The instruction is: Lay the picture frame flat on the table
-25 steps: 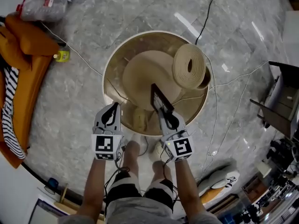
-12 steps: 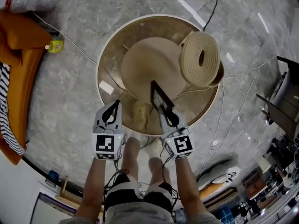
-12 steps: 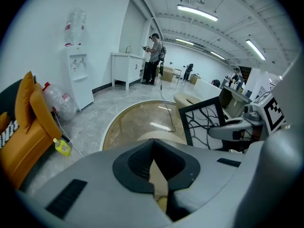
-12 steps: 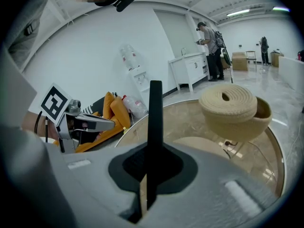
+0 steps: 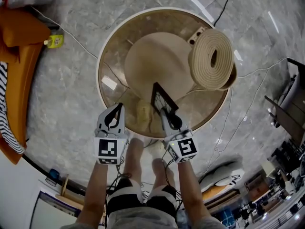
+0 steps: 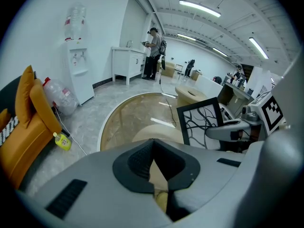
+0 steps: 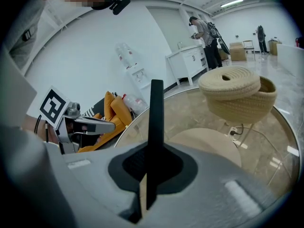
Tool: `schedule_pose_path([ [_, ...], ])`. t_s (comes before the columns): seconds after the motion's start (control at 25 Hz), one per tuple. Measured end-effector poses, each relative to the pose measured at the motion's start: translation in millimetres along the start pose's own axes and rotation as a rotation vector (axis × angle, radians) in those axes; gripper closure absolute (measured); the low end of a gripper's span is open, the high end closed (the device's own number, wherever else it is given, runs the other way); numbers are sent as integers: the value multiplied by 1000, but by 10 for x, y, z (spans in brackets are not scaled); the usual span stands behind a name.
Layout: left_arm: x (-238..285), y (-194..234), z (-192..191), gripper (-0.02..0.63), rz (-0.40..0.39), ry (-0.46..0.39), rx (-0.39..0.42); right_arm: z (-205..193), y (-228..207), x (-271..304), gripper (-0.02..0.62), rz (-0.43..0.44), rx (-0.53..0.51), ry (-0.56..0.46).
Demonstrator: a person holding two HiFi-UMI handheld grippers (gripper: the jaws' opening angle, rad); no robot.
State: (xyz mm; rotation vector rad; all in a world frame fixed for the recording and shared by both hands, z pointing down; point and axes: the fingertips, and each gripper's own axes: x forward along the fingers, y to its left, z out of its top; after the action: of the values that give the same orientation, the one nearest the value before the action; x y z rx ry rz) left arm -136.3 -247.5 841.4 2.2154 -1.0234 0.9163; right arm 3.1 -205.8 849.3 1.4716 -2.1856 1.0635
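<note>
While my right gripper (image 5: 169, 119) clamps the picture frame (image 5: 160, 99) upright over the round table (image 5: 110, 56), centre of view, my left gripper (image 5: 114, 113) hovers just left, jaws pressed together, empty.

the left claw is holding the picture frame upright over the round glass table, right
Not quite: the right claw is holding the picture frame upright over the round glass table. The right gripper view shows the frame's edge clamped between its jaws.

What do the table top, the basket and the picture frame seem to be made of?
The table top: likely glass; glossy reflections, base shows through. The basket: coiled rope, matte. The picture frame: black matte edge; wood or plastic, unclear.
</note>
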Motion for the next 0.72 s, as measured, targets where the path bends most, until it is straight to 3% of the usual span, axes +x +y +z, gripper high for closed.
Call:
schedule_pose_path([
  [0.72, 220, -119, 6, 589, -16, 29, 8, 16, -496, 212, 514, -82, 86, -12],
])
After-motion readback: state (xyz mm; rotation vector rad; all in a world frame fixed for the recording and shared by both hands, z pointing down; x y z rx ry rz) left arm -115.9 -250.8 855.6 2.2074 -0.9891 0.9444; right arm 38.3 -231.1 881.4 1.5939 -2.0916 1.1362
